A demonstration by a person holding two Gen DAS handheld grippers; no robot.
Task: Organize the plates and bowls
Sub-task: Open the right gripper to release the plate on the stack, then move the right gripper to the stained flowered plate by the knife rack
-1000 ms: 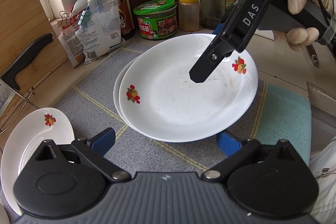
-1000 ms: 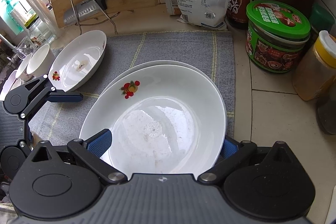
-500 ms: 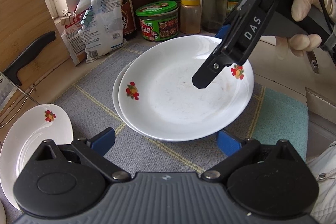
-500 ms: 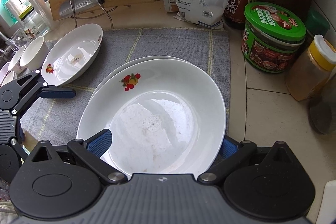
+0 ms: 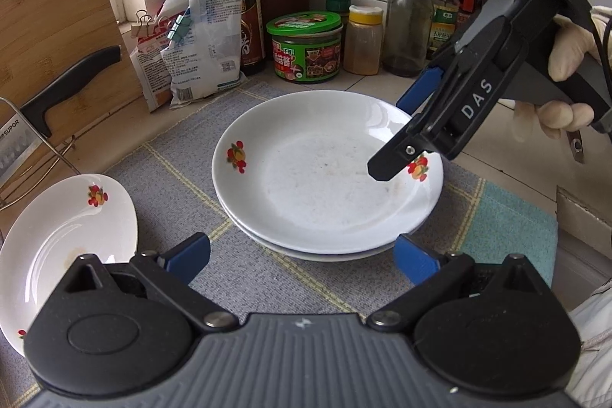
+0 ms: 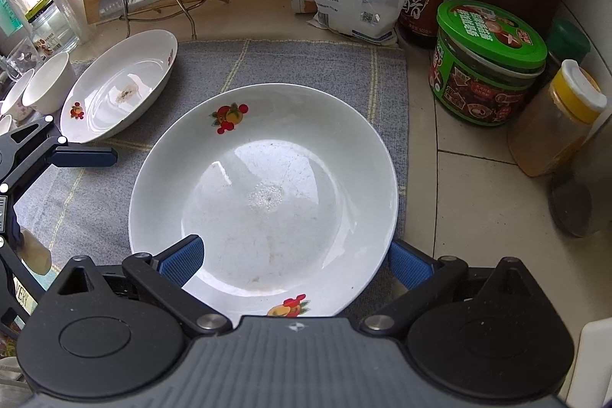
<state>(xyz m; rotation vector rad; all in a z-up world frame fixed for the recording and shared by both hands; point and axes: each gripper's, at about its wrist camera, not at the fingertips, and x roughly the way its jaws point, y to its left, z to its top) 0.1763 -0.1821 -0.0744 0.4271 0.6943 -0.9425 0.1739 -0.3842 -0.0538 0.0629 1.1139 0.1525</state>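
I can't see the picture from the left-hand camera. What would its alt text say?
Two white plates with small fruit prints sit stacked on a grey mat, with the open right tool, held by a gloved hand, over their far rim. The open left tool frames the near rim; another plate lies to the left, with jars and bottles behind.

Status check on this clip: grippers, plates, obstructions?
Left gripper open, empty. Right gripper open over stacked plates on mat. Third plate apart, unstacked. Nothing blocking.
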